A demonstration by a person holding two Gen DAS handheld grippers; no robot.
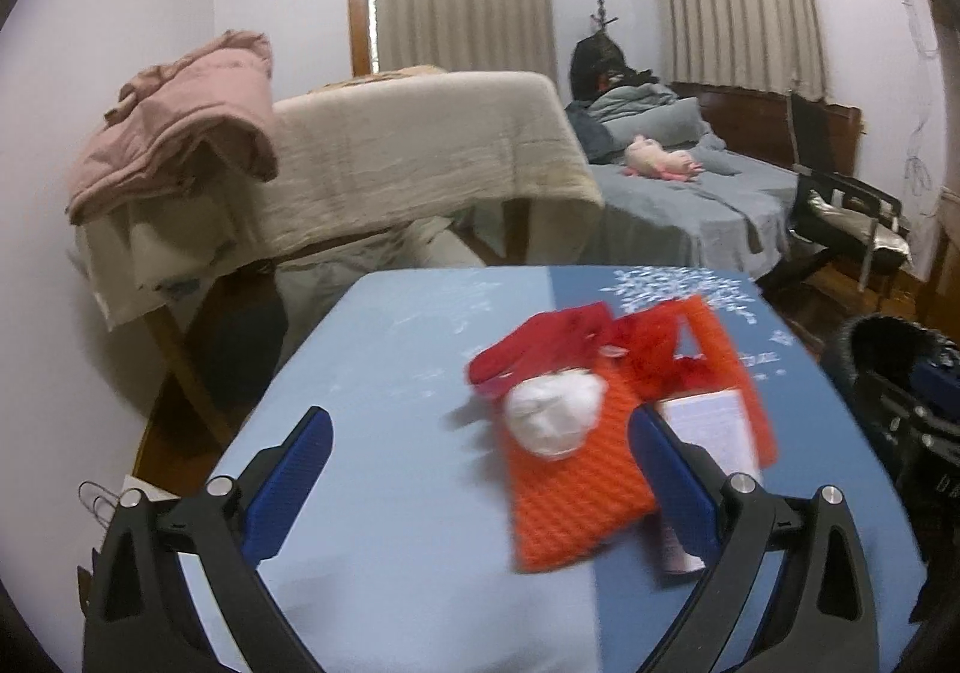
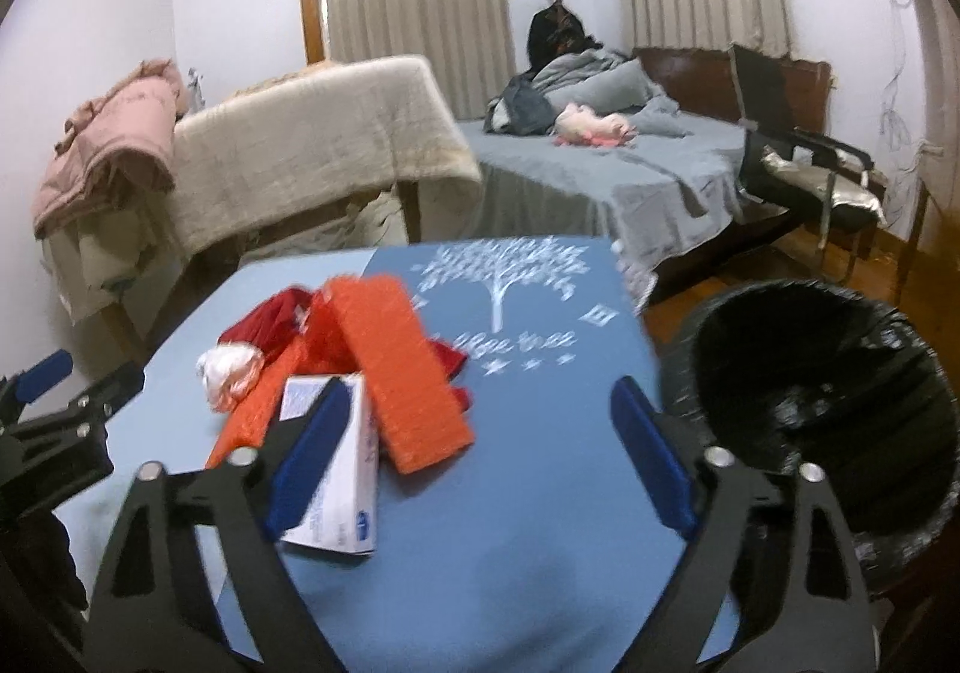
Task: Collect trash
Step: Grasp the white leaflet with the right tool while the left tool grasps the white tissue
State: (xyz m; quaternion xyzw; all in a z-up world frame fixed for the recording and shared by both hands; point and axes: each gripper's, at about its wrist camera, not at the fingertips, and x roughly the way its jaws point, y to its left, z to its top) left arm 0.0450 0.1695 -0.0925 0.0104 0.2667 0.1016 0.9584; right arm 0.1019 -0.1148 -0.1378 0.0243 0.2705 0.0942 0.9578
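Both grippers, left (image 1: 480,469) and right (image 2: 480,454), gape empty over the trash pile (image 2: 336,367), left of the bin (image 2: 822,403) awaiting it.

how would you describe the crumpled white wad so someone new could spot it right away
Start at the blue table in the foreground, where a small heap of trash lies. The crumpled white wad sits on the left side of that heap, on the ribbed orange foam sheet and just below the red cloth. It is the only rounded, white, scrunched item there; the white box nearby is flat-sided and printed.
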